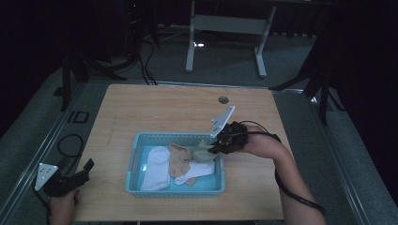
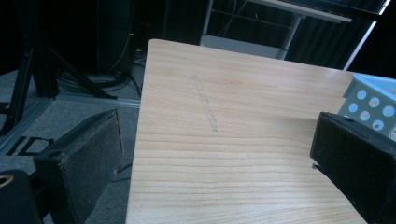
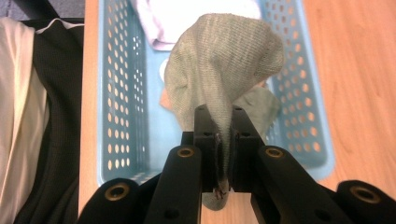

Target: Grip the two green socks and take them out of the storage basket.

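Right gripper: I've got it clamped on the green sock, above the blue basket (white sock inside).
Left gripper: jaws wide, nothing between them.

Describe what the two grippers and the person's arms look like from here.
Both grippers are black. The left gripper has blocky jaws with felt-like black pads and a grey three-cornered plate on top. The right gripper carries a matching plate, has brass-coloured rivets on its linkage, and trails a black cable along the forearm. No sleeves show.
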Available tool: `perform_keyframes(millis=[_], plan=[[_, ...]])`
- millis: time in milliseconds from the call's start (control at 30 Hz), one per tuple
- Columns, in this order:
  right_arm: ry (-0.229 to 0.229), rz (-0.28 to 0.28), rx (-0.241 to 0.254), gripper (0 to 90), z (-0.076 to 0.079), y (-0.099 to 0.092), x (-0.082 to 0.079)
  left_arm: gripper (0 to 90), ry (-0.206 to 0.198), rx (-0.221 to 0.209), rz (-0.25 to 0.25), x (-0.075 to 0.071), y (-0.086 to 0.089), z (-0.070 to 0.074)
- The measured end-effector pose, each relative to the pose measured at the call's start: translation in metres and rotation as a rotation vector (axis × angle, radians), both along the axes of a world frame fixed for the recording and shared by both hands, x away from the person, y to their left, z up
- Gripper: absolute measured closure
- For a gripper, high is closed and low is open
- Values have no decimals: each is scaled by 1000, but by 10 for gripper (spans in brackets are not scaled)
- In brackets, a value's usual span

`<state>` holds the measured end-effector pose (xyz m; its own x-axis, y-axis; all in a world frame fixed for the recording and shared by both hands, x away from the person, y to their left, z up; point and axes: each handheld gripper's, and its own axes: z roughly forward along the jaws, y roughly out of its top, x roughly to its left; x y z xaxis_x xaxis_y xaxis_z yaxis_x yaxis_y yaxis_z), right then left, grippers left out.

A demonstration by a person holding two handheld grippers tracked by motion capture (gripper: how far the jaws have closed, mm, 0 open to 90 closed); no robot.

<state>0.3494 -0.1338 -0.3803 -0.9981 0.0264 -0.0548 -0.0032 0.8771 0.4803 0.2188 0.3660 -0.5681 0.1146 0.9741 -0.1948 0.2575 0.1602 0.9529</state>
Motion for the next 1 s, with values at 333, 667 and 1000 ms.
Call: perform_keyframes(millis=[333, 667, 1000], plan=[[-28, -80, 43, 841, 17, -36, 3, 24, 0, 1, 1, 0, 0, 0], [-45, -184, 56, 841, 18, -77, 9, 24, 2, 5, 1, 0, 0, 0], [-29, -279, 32, 841, -6, -109, 17, 24, 4, 5, 1, 0, 0, 0]])
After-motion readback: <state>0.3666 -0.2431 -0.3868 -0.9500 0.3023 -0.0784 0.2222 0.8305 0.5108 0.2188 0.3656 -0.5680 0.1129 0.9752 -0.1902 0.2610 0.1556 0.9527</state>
